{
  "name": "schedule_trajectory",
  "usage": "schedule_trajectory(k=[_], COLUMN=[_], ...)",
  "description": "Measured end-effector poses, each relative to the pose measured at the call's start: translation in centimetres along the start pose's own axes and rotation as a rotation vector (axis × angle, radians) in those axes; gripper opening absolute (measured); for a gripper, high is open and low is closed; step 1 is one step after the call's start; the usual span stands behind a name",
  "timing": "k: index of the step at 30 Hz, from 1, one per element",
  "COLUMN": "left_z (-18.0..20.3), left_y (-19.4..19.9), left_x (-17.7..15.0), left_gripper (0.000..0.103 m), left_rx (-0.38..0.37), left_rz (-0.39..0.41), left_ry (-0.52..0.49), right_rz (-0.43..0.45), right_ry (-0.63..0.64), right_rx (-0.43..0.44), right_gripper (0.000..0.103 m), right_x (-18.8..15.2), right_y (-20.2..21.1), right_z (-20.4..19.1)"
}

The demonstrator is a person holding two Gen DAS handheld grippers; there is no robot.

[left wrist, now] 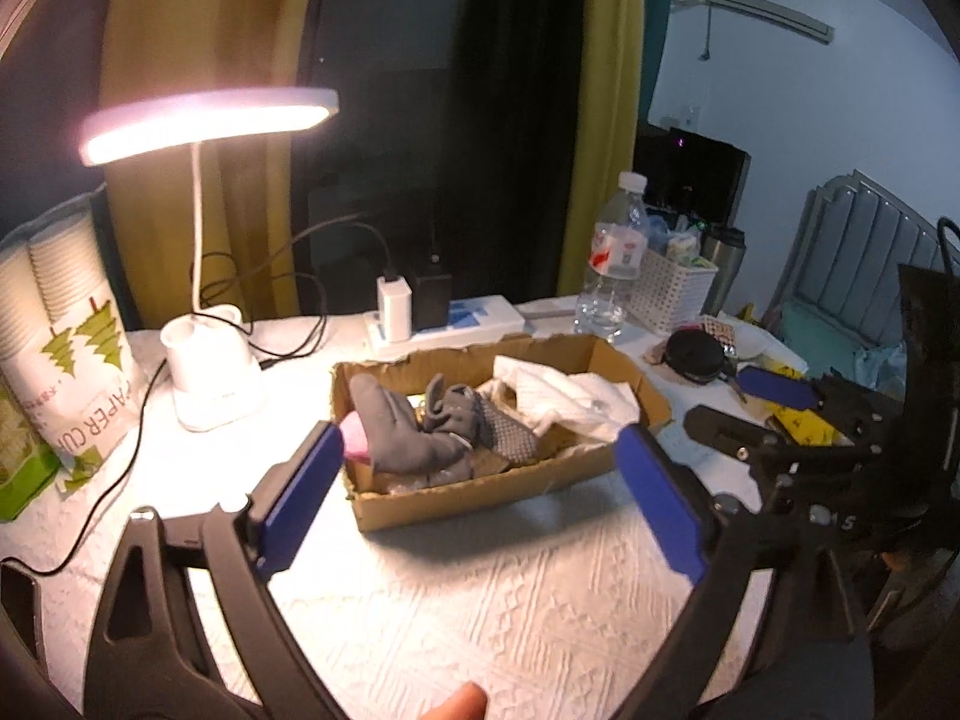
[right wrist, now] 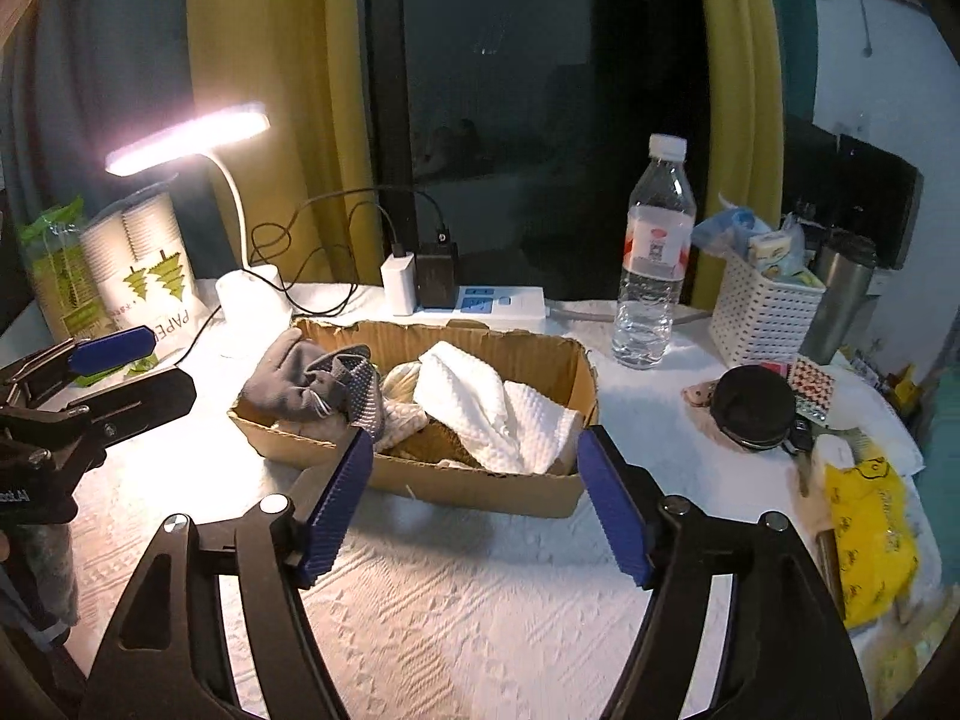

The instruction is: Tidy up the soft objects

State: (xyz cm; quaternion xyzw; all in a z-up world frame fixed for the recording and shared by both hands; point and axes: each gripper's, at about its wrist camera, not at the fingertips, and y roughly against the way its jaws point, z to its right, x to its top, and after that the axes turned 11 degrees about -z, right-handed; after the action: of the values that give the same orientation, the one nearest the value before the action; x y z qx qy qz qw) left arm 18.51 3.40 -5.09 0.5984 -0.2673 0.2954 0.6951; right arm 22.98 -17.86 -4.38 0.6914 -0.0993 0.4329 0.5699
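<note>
On the white textured tablecloth (right wrist: 480, 600) a cardboard box (right wrist: 480, 486) holds a grey glove (right wrist: 282, 384) and white cloth (right wrist: 480, 414), while the left gripper (left wrist: 480, 492) and right gripper (right wrist: 474, 498) hover before it, jaws wide and empty.

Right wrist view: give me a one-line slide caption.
Open right hand-held gripper hovers before a cardboard box holding a white towel and grey gloves.

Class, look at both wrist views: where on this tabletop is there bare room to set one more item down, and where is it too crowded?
Free: the white tablecloth in front of the cardboard box, beneath both open grippers. Crowded: the back edge, with desk lamp, power strip and water bottle; and the right side, with white basket, black pouch and yellow bag.
</note>
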Motion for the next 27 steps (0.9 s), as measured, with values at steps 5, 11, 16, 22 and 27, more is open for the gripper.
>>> schedule_trajectory(k=[5,11,16,22,27], left_z=[0.1,0.4,0.8,1.9,2.5], left_y=[1.9,4.4,6.8,9.6,11.7], left_x=[-0.4,-0.6,-0.5,-0.6,-1.0], left_gripper=[0.096,0.096,0.096,0.096,0.096], left_rx=[0.013,0.037,0.062,0.110,0.131], left_rz=[0.019,0.050,0.091,0.143,0.185], left_ry=[0.008,0.009,0.003,-0.038,-0.050], right_rz=[0.031,0.081,0.123,0.177,0.207], right_ry=[0.006,0.011,0.011,0.008,0.001], right_rx=[-0.014,-0.032,-0.049,-0.071,-0.087], right_gripper=[0.075,0.076,0.076,0.076,0.076], right_x=[-0.4,-0.6,-0.6,-0.7,-1.1], right_y=[2.2,5.3,7.9,11.0,13.0], right_z=[-0.4,-1.0,-1.4,-1.9,-2.1])
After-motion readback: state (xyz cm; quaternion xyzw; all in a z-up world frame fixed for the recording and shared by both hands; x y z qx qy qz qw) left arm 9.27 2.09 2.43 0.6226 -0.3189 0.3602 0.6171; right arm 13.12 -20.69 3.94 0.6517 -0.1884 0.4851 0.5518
